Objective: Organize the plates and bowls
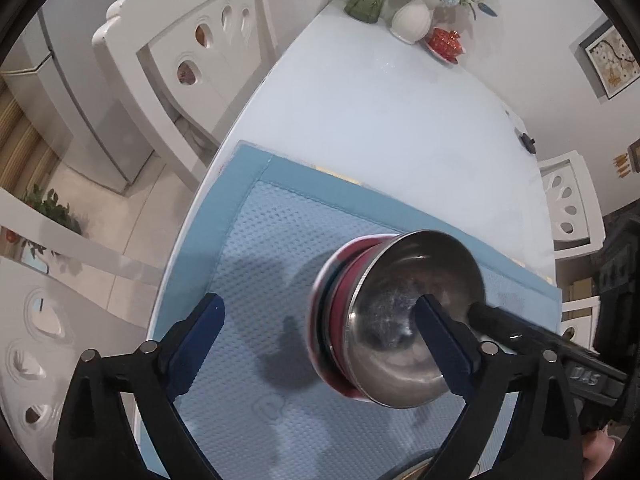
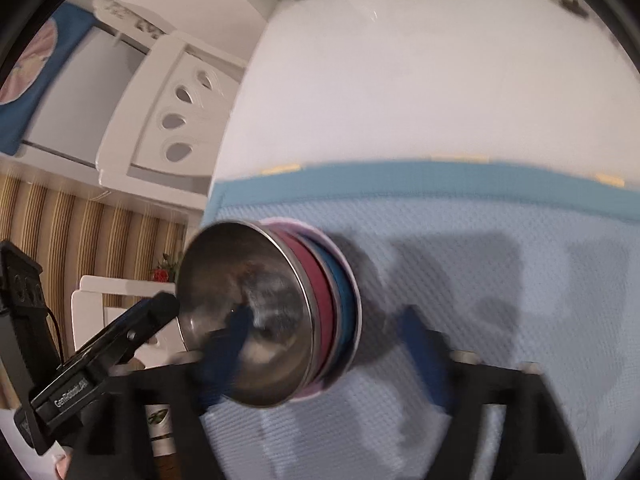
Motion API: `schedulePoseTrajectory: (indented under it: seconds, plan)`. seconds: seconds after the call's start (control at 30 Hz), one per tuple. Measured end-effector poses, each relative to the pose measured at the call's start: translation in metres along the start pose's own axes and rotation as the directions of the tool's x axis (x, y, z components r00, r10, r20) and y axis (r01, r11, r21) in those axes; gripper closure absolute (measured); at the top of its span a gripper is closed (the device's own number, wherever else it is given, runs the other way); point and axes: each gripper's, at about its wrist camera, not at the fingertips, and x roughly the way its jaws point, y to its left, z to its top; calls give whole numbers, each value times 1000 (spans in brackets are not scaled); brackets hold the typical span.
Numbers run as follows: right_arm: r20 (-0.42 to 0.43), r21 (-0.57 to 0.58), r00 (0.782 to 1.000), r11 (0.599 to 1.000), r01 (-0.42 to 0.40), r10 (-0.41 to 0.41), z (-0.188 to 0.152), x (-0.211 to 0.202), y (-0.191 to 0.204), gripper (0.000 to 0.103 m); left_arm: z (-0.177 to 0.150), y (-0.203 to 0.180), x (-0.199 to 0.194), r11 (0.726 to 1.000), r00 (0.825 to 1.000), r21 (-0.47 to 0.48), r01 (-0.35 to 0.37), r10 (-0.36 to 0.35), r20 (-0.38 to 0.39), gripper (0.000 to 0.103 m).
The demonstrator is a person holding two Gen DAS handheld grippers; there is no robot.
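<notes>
Both grippers, left and right, spread wide, straddle stacked bowls: rigid, slick steel, best gripped at the rim.

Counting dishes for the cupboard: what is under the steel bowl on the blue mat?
Under the steel bowl sit a red bowl and a blue one on a pink-rimmed dish. Anything lower is hidden.
</notes>
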Motion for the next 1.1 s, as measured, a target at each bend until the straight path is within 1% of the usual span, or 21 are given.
schedulePoseTrajectory:
  seconds: [0.07,0.17,0.3,0.37,0.43,0.5,0.53,0.6,0.63,0.67,0.7,0.8,0.87,0.9,0.93,0.97,1.0,1.1]
  plan:
    - [7,7,1000,1000,-8,8,1,0,0,20,-1,1,8,1000,1000,9,-1,1,-24,7]
    - [-29,36,999,999,-30,31,0,11,-6,20,-4,2,19,1000,999,20,-8,9,-46,7]
    - [-60,82,993,992,-95,100,-4,33,-16,20,-7,4,27,1000,998,21,-17,18,-52,10]
    - [-67,105,991,989,-105,112,-5,42,-19,21,-7,4,32,999,998,32,-16,18,-56,23]
    - [-71,119,989,985,-122,131,-6,49,-20,21,-7,5,37,999,998,33,-11,13,-69,27]
    - [-76,123,987,983,-135,145,-5,55,-20,23,-6,7,41,1000,997,26,2,0,-72,27]
    - [-81,126,985,982,-139,150,-5,58,-20,25,-6,8,43,1000,997,23,7,-6,-75,27]
    - [-92,132,983,980,-149,161,-5,64,-21,30,-5,8,46,1000,997,19,16,-14,-76,32]
    - [-96,136,981,979,-153,166,-4,66,-22,37,-5,8,49,1000,997,17,23,-22,-79,36]
    - [-102,143,980,978,-154,169,-4,70,-23,41,-5,9,51,1000,996,17,26,-25,-84,37]
    - [-107,150,979,976,-156,173,-4,73,-25,42,-5,9,53,999,995,15,39,-37,-89,38]
    - [-98,175,970,963,-203,223,-4,78,-29,42,-5,6,57,997,993,17,77,-75,-86,43]
    - [-87,176,967,959,-224,241,-4,80,-31,43,-5,2,58,994,992,31,103,-101,-81,54]
    - [-80,178,965,956,-232,249,-4,80,-32,43,-5,-1,60,993,990,38,115,-111,-82,56]
    - [-76,180,964,954,-238,255,-4,81,-33,43,-6,-2,62,989,987,41,141,-137,-81,59]
    - [-72,180,963,953,-242,258,-4,81,-34,43,-7,-2,63,986,985,40,161,-158,-74,64]
    - [-65,182,962,951,-249,264,-5,81,-35,43,-7,-3,63,984,983,39,175,-172,-69,64]
    - [-60,177,960,949,-259,273,-5,81,-37,43,-7,-9,62,985,986,70,156,-152,-63,64]
